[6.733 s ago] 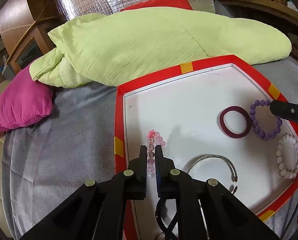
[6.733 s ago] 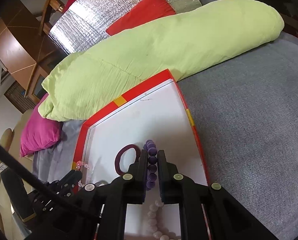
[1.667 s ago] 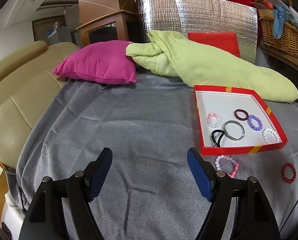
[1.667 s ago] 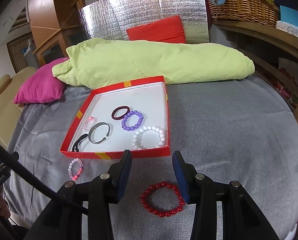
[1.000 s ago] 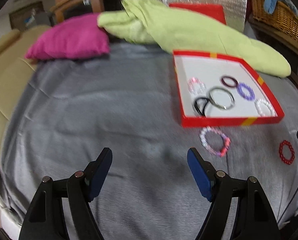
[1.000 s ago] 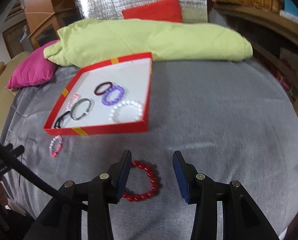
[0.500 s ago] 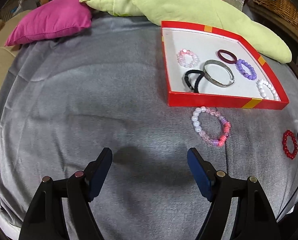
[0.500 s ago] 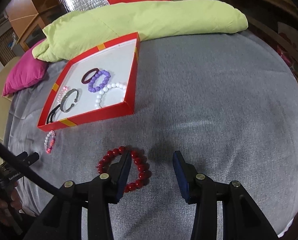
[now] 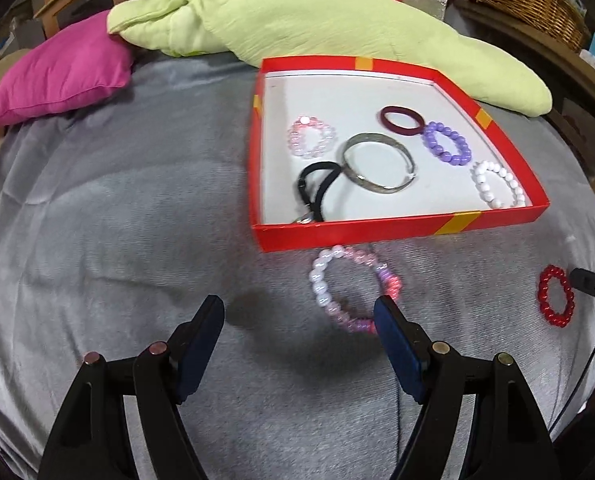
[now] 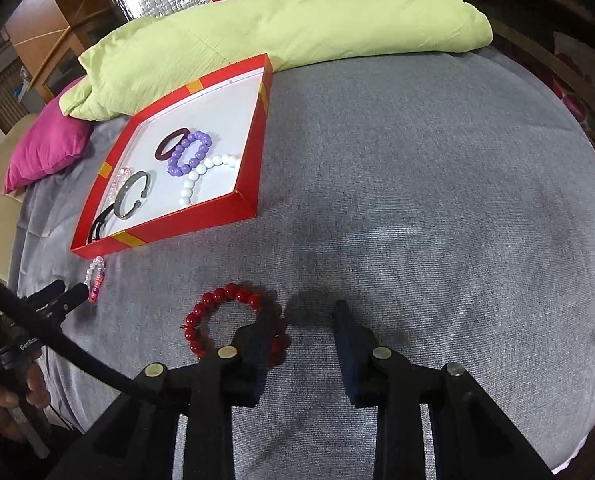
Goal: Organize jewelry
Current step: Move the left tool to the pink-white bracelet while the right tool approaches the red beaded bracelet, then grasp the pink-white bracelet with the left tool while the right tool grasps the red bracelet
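- left wrist view: six pieces lie in the red box point(image 9: 397, 230); my left gripper point(image 9: 297, 322) gapes empty by the pink-white bracelet point(image 9: 353, 288).
- my right gripper point(image 10: 303, 326), half-open and just closing, empty, straddles the red bracelet point(image 10: 233, 326)'s edge; two left.

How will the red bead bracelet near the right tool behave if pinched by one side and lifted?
The red bead bracelet looks strung from separate round beads, so it would probably sag rather than hold its ring shape. Glossy beads may slip between pads. Lying flat on the grey cloth, it seems unlikely to roll.
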The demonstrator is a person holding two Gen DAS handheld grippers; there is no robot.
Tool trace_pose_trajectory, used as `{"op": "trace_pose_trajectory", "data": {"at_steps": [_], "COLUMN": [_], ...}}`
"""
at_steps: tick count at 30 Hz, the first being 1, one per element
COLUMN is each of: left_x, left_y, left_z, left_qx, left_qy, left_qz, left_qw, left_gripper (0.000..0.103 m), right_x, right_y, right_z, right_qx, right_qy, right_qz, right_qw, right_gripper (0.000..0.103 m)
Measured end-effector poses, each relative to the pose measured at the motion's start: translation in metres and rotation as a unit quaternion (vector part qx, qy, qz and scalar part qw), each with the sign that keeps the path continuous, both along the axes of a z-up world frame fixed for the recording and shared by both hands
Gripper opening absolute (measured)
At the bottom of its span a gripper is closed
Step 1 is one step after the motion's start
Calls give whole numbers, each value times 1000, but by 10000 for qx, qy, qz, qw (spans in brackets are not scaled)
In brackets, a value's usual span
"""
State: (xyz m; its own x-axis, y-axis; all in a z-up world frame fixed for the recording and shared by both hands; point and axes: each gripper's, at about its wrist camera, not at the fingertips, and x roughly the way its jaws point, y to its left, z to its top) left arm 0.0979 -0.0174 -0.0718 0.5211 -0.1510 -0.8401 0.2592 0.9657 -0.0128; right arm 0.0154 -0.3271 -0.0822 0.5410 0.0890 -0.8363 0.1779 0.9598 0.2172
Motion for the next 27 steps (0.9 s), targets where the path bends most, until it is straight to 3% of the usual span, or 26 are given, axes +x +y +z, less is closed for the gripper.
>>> {"op": "trace_pose_trajectory", "data": {"at_steps": [10, 20, 27], "left_x": [13, 7, 4], "left_y": [-1, -7, -5], "left_z": [-9, -16, -19], "left_qx": [-153, 44, 168], "left_qy": [153, -82, -79], "left_qz": [187, 143, 363], "left_qw": [9996, 9999, 9992], "left_gripper": [78, 84, 94], "right_x": [5, 7, 9], "right_y": [1, 17, 21], "right_z": [-4, -6, -9], "right_qx": [-25, -211, -402], "right_qy": [68, 87, 87], "right_qz": [-26, 267, 316], "right_qw": [10000, 9994, 9987], "right_gripper": [32, 32, 32]}}
